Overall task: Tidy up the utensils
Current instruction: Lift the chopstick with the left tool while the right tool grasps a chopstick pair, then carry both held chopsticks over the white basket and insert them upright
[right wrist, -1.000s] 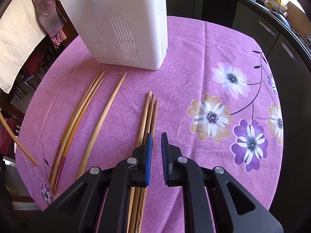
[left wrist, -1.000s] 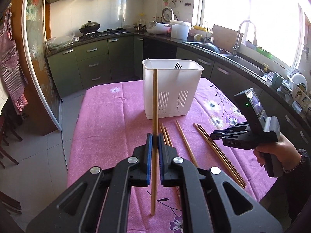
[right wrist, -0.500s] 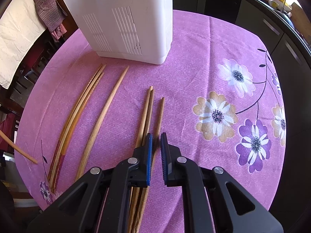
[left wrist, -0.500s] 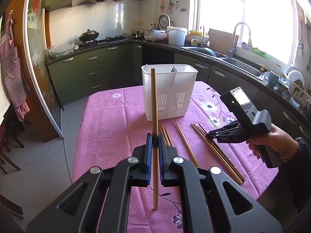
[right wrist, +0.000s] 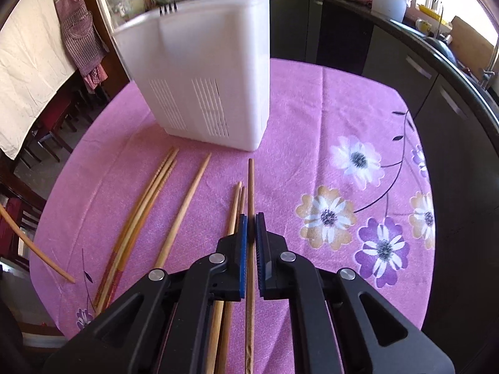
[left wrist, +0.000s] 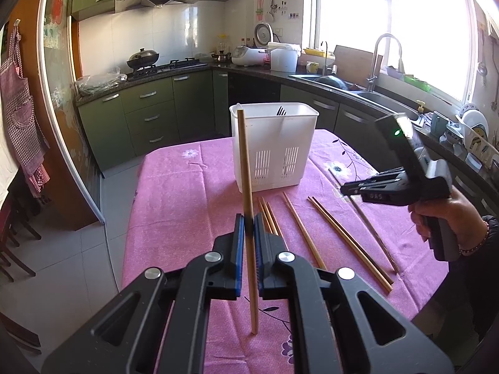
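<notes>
My left gripper (left wrist: 248, 222) is shut on a wooden chopstick (left wrist: 244, 162) and holds it upright above the pink tablecloth, short of the white utensil holder (left wrist: 274, 149). My right gripper (right wrist: 251, 222) is shut on another chopstick (right wrist: 250, 187), lifted off the cloth and pointing toward the holder (right wrist: 199, 71). The right gripper also shows in the left wrist view (left wrist: 352, 189). Several loose chopsticks (right wrist: 184, 212) lie on the cloth. A fork's tines (left wrist: 281, 111) stick out of the holder.
The table has a pink flowered cloth (right wrist: 336, 118). Green kitchen cabinets (left wrist: 149, 115) and a counter with a sink (left wrist: 368, 93) lie beyond the table. Chairs (right wrist: 53, 124) stand at the left. The table's edges fall away to tiled floor (left wrist: 78, 249).
My right gripper has closed on one chopstick from the right-hand group and lifted it. My left gripper has drawn back and higher with its chopstick, tilting it slightly.
</notes>
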Tool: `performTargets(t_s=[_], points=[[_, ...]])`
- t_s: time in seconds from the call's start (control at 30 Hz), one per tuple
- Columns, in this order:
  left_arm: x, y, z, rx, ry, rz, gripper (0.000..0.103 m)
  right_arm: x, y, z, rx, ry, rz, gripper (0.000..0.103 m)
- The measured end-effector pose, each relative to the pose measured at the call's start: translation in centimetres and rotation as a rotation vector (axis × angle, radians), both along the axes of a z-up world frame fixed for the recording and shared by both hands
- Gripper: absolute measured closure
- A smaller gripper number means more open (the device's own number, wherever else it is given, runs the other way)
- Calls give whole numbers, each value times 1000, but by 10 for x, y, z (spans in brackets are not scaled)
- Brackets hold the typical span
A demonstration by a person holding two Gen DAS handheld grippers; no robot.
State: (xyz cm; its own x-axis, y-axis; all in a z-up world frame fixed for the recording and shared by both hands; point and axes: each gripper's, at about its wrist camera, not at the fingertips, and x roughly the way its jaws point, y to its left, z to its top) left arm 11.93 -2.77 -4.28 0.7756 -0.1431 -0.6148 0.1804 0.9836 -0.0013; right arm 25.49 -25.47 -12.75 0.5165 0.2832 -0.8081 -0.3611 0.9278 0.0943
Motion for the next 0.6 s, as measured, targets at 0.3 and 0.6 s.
performTargets(t_s=[0.3,0.6], points=[[-3,-2,0,9,-1,-4,96,-70,-29,70,78,-229,-21,97],[-15,0,5,2,2,-12,97,-153,-54,81,133,-334,-47,97]])
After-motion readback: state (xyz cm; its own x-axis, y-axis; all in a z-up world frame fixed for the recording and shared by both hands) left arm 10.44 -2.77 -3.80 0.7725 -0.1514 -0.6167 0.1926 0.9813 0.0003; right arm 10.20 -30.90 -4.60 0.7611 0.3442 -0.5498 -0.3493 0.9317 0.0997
